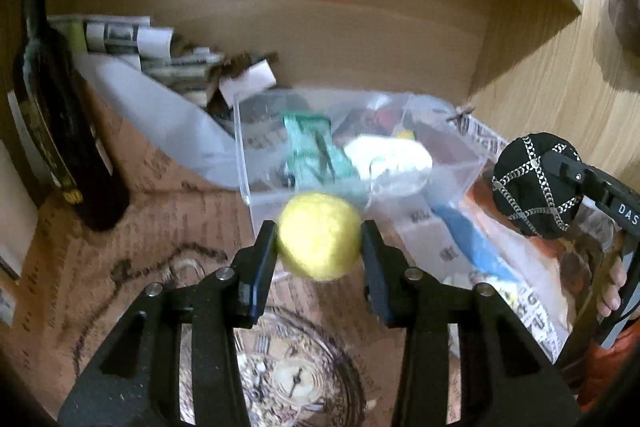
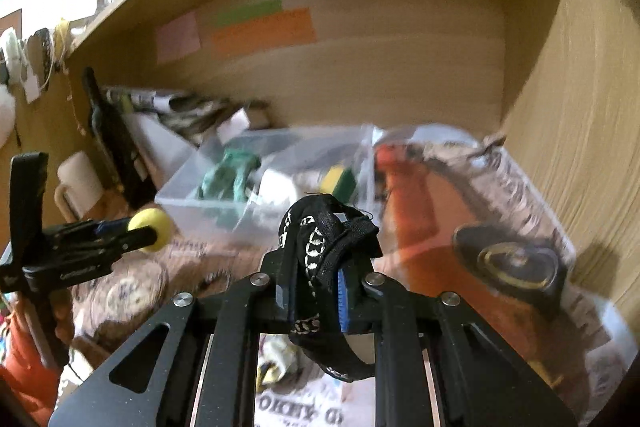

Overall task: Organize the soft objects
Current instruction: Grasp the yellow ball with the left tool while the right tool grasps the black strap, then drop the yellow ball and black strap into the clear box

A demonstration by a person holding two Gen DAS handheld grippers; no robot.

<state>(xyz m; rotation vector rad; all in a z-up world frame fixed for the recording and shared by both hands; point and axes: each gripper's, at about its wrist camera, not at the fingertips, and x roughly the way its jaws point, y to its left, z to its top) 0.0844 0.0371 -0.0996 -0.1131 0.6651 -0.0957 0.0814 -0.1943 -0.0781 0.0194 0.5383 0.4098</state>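
— Where's the yellow ball [image 1: 319,235]?

— Pinched in the left gripper [image 1: 320,247], in the air just in front of the clear plastic bin [image 1: 256,187].

— And the other gripper?

— The right gripper [image 2: 320,291] is clamped on a bunched black cloth with chain print [image 2: 324,247], beside the bin. Inside the bin lie a green fabric piece [image 1: 312,151] and something white [image 1: 388,157]. Printed paper [image 1: 160,227] covers the worktop.
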